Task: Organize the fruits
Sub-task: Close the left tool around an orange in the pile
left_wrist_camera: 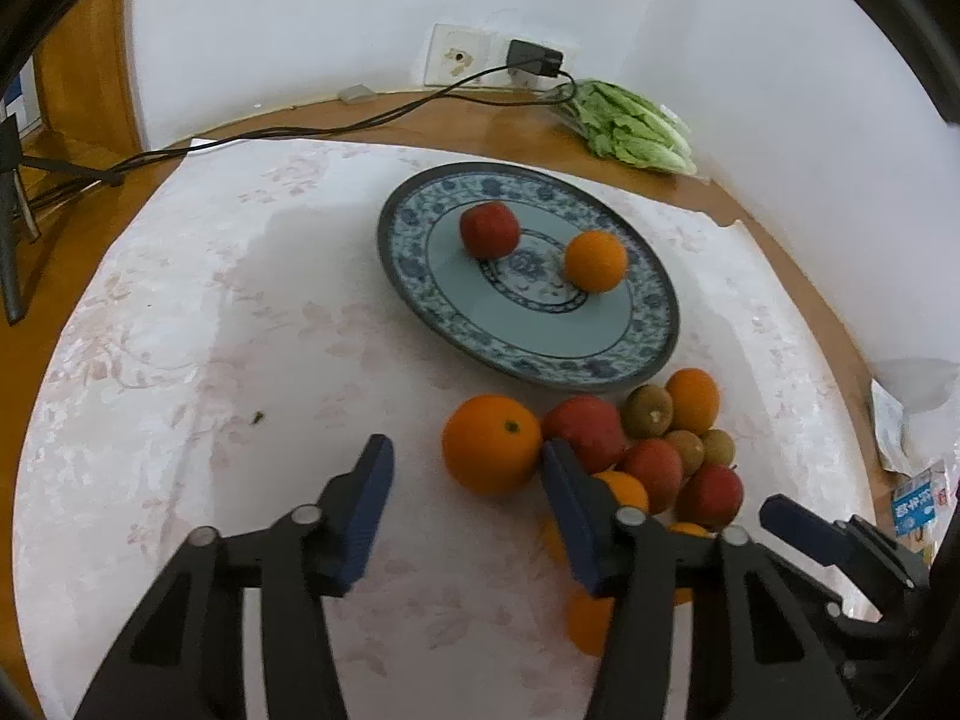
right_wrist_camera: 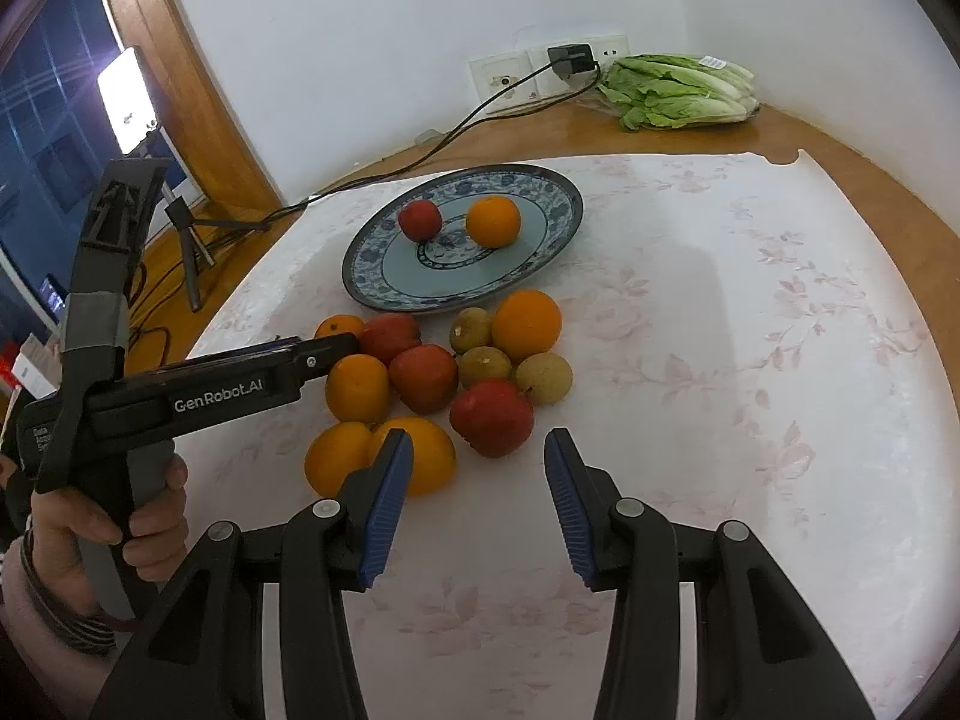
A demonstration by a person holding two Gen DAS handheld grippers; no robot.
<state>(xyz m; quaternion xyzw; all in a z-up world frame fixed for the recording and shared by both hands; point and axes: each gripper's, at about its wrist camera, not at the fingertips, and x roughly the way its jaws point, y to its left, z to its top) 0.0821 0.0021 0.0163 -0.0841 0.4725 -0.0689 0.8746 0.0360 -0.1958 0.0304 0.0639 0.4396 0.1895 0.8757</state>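
Blue-patterned plate [left_wrist_camera: 414,213] upper centre holds an apple and an orange; fruit pile [right_wrist_camera: 456,378] waits below it. My left claw [left_wrist_camera: 468,468] and right claw [right_wrist_camera: 477,462] part-open, empty, ready to pick.

The left gripper [left_wrist_camera: 465,471] is pointed steeply downward. Its two blue-padded fingers [left_wrist_camera: 372,501] are set apart, and nothing is clamped between the pads. In the right wrist view the same tool is seen from the side, carried by its grey handle in the person's left hand [right_wrist_camera: 126,519], which is wrapped around the grip below a banded sleeve cuff. The right gripper [right_wrist_camera: 477,462] is likewise angled downward, its jaws parted and empty. Whether the tip of the left gripper's right-hand finger is in contact with anything cannot be determined, since that tip is partly occluded.
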